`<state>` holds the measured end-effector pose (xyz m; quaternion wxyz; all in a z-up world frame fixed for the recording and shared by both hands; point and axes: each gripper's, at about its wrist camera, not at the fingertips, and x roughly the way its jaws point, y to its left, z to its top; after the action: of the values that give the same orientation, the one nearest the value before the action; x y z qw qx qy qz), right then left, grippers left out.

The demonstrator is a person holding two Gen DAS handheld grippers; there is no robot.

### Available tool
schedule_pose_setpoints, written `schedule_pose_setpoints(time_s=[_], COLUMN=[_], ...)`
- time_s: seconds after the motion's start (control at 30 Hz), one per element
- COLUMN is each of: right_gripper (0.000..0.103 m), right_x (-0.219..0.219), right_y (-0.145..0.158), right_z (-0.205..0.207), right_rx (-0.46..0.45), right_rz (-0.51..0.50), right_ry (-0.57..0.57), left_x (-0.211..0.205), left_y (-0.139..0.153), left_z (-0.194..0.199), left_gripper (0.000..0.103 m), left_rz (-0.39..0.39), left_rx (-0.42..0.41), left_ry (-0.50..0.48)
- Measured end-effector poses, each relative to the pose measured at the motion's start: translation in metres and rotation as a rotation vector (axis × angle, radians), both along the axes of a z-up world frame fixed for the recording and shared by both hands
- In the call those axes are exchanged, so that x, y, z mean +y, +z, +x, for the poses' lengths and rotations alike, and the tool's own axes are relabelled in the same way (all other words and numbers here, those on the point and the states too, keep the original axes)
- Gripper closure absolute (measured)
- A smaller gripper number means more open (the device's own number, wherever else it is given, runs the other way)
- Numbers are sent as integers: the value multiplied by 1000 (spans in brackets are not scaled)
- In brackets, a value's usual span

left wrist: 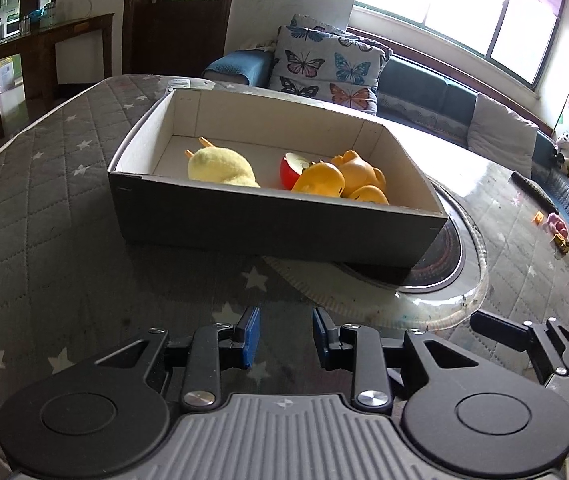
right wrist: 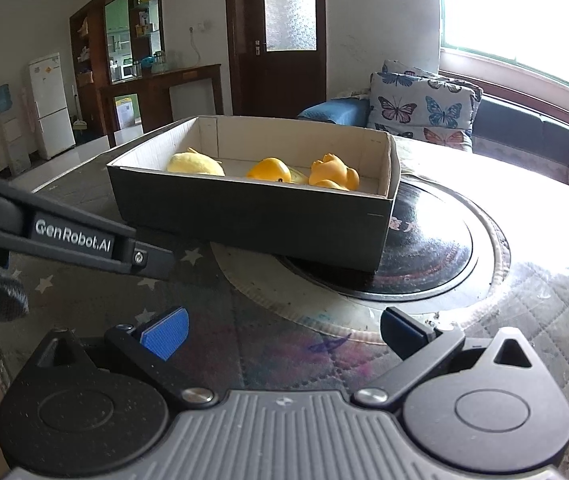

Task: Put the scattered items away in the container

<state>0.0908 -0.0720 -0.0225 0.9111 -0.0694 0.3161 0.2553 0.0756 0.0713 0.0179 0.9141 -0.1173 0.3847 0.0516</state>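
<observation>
A dark cardboard box [left wrist: 268, 224] [right wrist: 244, 220] with a pale inside stands on the table, partly over a round black hotplate [right wrist: 432, 256]. In it lie a yellow plush toy [left wrist: 220, 168] [right wrist: 194, 165], a red apple piece [left wrist: 290, 170], an orange round toy [left wrist: 318, 178] [right wrist: 268, 170] and an orange figure [left wrist: 360, 174] [right wrist: 334, 172]. My left gripper [left wrist: 286, 338] hovers in front of the box, its blue pads partly apart with nothing between them. My right gripper [right wrist: 280, 334] is wide open and empty, also short of the box. The left gripper's arm [right wrist: 72, 236] crosses the right wrist view.
The table wears a grey quilted cover with stars [left wrist: 44, 200] under a glass top. A dark remote [left wrist: 532, 192] and small toys [left wrist: 556, 228] lie at the table's right side. A sofa with butterfly cushions [left wrist: 324, 68] stands behind.
</observation>
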Motion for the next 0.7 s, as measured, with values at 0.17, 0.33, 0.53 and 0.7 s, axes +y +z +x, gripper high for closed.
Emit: schedule_pose_setpoints(time_s=[0.17,0.33,0.53,0.7], right_gripper=[0,0,0,0], right_x=[-3,-4,-6,-5], right_y=[-2,-4,-6,-9], right_z=[-2,-6,-10,-13], right_rx=[12,15,17,19], right_rz=[0,-4,-8,-15], right_ry=[-11,-13,-23,-27], left_x=[-3,-7,-10,-12], left_y=[-3,-5,-7,-10], left_z=[-5,-9,-14,-16], left_gripper=[71,71,71,71], left_rz=[0,-4,-10,-10], left_rx=[3,8,14,20], left_ry=[-1,-6,-11,-10])
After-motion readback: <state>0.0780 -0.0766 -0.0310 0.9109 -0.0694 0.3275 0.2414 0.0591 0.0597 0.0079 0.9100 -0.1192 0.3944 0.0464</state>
